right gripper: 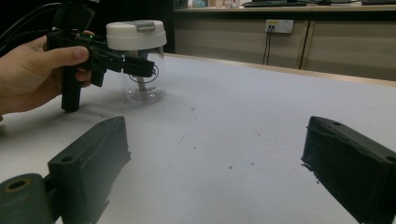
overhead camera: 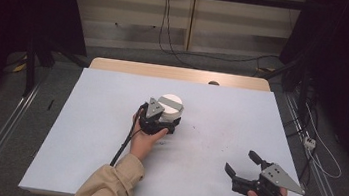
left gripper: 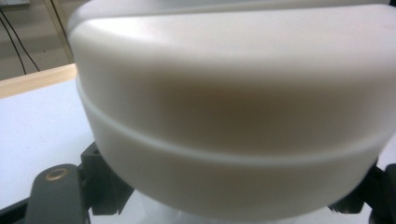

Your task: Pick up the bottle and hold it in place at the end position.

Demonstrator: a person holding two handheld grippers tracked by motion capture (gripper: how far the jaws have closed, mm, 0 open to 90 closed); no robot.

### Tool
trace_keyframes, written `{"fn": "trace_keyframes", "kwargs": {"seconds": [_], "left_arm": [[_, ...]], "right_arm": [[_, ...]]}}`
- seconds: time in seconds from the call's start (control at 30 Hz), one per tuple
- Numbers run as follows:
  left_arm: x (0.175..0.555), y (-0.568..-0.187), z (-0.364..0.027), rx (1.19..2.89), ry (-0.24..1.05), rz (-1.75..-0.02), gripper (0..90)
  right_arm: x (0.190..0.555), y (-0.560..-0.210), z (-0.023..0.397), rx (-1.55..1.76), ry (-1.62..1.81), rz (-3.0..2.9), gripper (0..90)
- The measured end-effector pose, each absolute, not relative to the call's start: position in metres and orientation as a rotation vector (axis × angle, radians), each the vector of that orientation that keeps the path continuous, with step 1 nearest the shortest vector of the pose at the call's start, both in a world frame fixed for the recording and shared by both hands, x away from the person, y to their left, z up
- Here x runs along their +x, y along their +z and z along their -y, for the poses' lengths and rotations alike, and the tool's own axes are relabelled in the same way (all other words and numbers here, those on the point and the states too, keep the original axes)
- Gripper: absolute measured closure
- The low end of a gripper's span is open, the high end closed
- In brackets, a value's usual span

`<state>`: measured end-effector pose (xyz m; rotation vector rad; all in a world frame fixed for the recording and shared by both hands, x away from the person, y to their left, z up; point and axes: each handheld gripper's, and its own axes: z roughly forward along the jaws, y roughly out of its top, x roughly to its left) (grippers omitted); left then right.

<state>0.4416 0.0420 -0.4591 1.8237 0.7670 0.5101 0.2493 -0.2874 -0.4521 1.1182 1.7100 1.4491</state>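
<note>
**Left jaws clamped on the jar, right jaws wide over bare tabletop**

A clear jar (right gripper: 140,79) with a white lid (overhead camera: 170,101) stands upright near the middle of the tabletop (overhead camera: 82,132), which is covered with a pale sheet. The left gripper (overhead camera: 160,119) reaches it from the person's side – its jaws are closed on the jar just under the lid, as the right gripper view shows from the side. In the left gripper view the lid looms right in front of the camera, its lower rim just above the jaws.

The right gripper (overhead camera: 241,164) sits well apart, near the front right corner of the tabletop – its jaws stand wide with nothing between them, pointing toward the jar.
</note>
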Motion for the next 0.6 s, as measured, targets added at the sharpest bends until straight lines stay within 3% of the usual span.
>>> {"fn": "trace_keyframes", "kwargs": {"seconds": [0.6], "left_arm": [[0.445, -0.459, -0.031, 1.832, 0.514, -0.744, 18.8]], "right_arm": [[0.250, -0.452, 0.287, 1.113, 1.444, -1.721, 6.5]]}}
